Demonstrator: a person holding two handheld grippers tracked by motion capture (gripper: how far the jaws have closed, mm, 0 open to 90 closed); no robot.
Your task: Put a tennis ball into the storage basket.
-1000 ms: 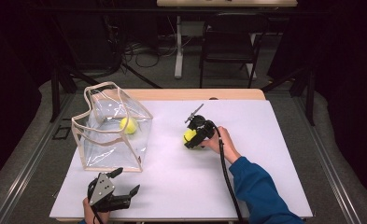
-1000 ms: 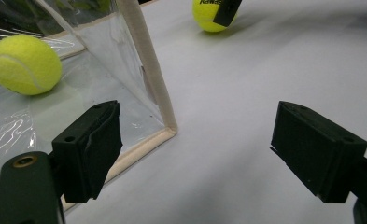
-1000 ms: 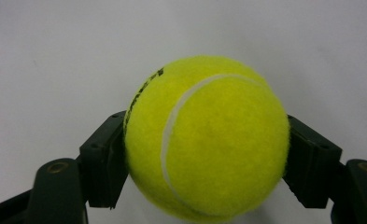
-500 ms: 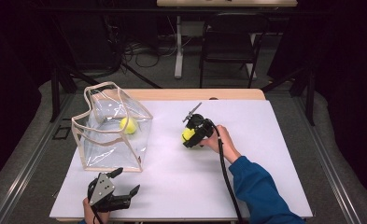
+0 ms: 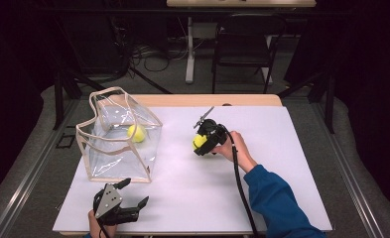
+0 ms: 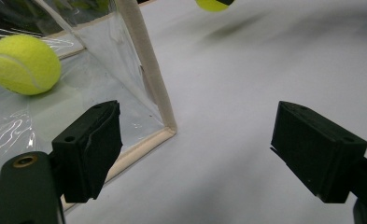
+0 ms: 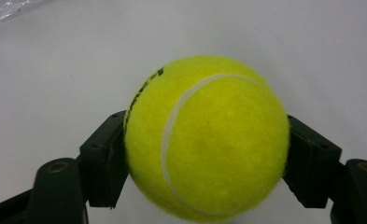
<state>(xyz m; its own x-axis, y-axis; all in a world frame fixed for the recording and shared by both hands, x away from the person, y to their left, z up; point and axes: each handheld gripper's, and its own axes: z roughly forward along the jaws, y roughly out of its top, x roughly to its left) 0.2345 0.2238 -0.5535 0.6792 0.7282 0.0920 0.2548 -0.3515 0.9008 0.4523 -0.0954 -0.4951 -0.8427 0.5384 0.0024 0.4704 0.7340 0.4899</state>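
**Observer:** What's changed in the last moment?

**Me:** Not much. My right gripper (image 5: 201,143) has slid a touch toward nine o'clock across the white table (image 5: 282,163), and its jaws are clamped on the tennis ball (image 7: 207,140), one pad pressing each side. My left gripper (image 5: 133,194) has kept still at the near edge, about seven o'clock on the table, jaws spread wide with nothing between them.

**Observer:** So where does that leave the job?

**Me:** I judge the ball is lifted and on its way to the clear bag (image 5: 118,136), which stands at about ten o'clock. A second tennis ball (image 5: 136,133) already lies inside it, so this one looks like the next to go in.

**Observer:** Anything in the way?

**Me:** The stretch of table between the ball and the bag is bare. The bag's cream-trimmed rim is the thing to mind: it is soft, the mouth sags unevenly, and I would have to come over the top edge rather than into the side wall. In the left gripper view the bag's near corner (image 6: 158,93) sits just ahead of the open jaws, so that hand could steady the bag if it slides.

**Observer:** And around the table?

**Me:** A dark chair (image 5: 242,44) and cables on the floor beyond twelve o'clock, well apart from the work.
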